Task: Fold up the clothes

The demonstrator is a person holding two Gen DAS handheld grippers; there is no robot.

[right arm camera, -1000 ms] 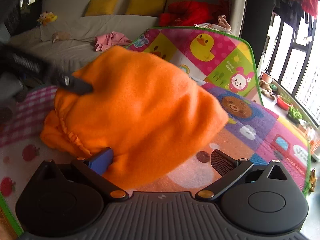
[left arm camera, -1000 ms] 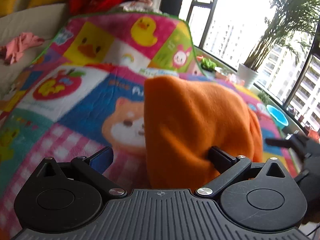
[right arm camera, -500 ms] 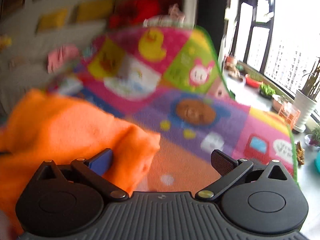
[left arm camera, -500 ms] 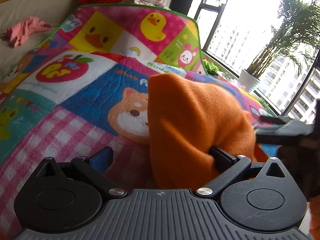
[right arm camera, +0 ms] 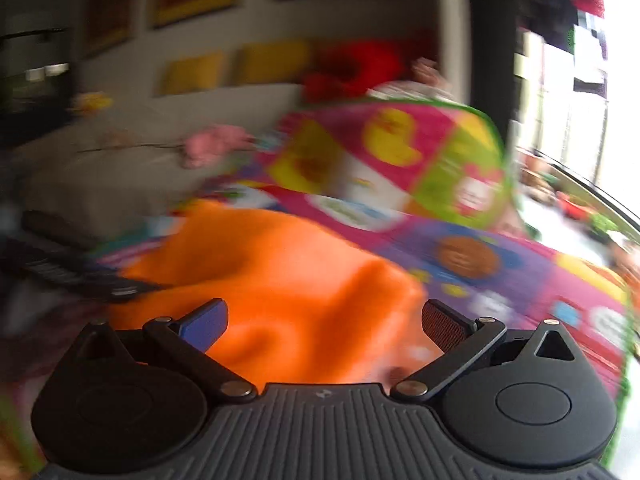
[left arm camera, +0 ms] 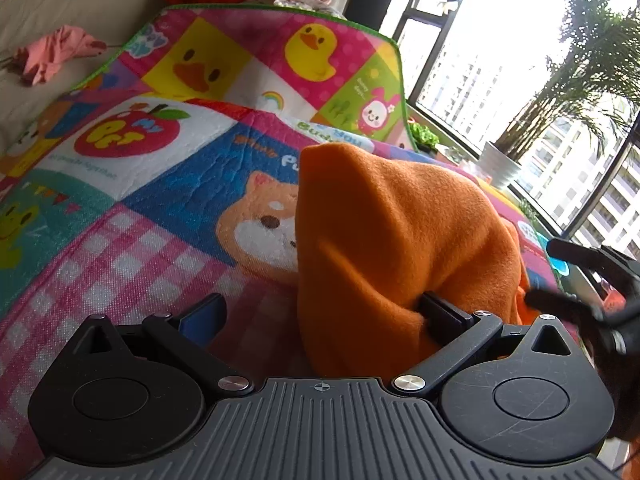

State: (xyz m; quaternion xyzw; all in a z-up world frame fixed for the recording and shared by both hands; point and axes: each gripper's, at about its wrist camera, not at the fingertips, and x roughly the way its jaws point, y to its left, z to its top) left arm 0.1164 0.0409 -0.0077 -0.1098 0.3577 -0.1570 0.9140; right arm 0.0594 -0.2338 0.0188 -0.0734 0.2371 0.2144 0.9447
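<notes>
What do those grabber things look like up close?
Each hand-held gripper is black, with a ribbed grey plate in front and two round black discs at the sides. Thin black arms with silver rivets carry two fingers: one has a blue pad, the other a dark ridged pad. A tiny crosshair mark sits on the plate. No cables or sleeves show.

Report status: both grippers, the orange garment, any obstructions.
Left gripper open, orange garment draped over its right finger. Right gripper open, garment in front. Garment bunched on play mat. Nothing in the way.
</notes>
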